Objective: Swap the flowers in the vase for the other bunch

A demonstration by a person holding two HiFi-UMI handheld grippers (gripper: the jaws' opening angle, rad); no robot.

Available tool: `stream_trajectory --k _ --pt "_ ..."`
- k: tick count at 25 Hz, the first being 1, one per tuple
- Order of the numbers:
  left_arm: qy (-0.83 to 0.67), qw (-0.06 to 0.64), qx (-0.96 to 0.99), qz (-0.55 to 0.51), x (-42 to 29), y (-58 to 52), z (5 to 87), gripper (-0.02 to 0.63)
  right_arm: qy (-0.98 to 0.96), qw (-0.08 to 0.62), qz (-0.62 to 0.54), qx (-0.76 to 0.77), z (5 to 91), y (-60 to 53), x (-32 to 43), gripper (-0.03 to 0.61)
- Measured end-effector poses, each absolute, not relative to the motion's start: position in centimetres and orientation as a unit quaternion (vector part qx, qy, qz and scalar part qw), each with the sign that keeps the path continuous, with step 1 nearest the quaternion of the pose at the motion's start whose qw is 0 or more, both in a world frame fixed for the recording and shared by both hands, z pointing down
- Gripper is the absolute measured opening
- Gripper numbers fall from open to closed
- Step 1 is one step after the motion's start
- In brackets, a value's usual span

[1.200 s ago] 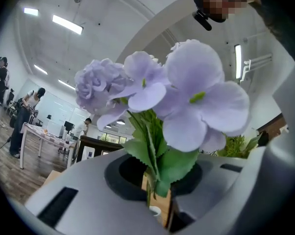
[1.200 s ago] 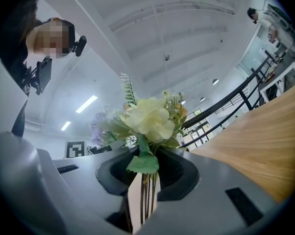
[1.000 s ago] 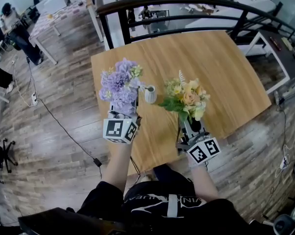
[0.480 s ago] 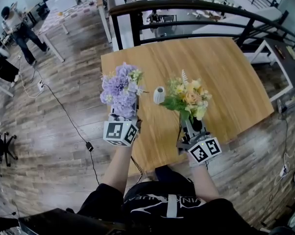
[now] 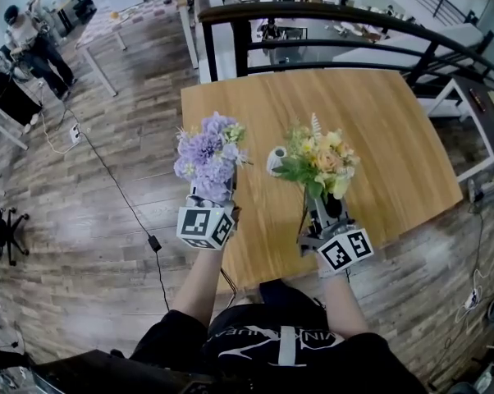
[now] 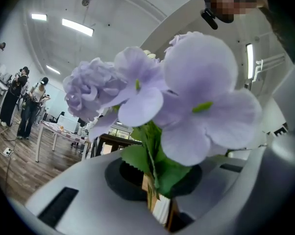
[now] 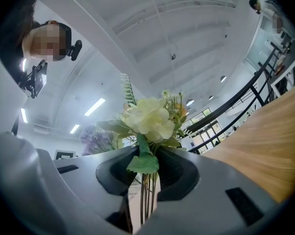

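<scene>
At table – left tool: purple bunch – right tool: yellow bunch

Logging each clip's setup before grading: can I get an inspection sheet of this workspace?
Surface: wooden table, bare apart from the vase.
Job's things: white vase upright on the table, no flowers seen in it; purple bunch and yellow bunch held up on either side of it.
Clutter: nothing seen.
Grippers: left gripper, jaws shut on the purple bunch's stems; right gripper, jaws shut on the yellow bunch's stems.
Cables: black cable on the floor left of the table.
Surroundings: black railing beyond the table; people at far left.
</scene>
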State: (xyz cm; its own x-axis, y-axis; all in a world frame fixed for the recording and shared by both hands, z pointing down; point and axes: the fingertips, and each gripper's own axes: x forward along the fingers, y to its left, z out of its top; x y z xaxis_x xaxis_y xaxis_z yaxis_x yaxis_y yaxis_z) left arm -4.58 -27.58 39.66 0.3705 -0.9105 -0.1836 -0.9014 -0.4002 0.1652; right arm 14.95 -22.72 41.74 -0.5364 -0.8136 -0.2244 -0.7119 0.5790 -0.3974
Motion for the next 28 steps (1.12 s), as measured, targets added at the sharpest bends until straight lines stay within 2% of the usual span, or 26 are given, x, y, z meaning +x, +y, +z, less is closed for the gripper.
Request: stream_trajectory --k 28 --pt "-0.57 0.022 0.814 -0.113 -5.0 -28.6 40.9 0.054 0.907 0.238 -0.081 -0.338 36.0 -32.8 11.2 0.095"
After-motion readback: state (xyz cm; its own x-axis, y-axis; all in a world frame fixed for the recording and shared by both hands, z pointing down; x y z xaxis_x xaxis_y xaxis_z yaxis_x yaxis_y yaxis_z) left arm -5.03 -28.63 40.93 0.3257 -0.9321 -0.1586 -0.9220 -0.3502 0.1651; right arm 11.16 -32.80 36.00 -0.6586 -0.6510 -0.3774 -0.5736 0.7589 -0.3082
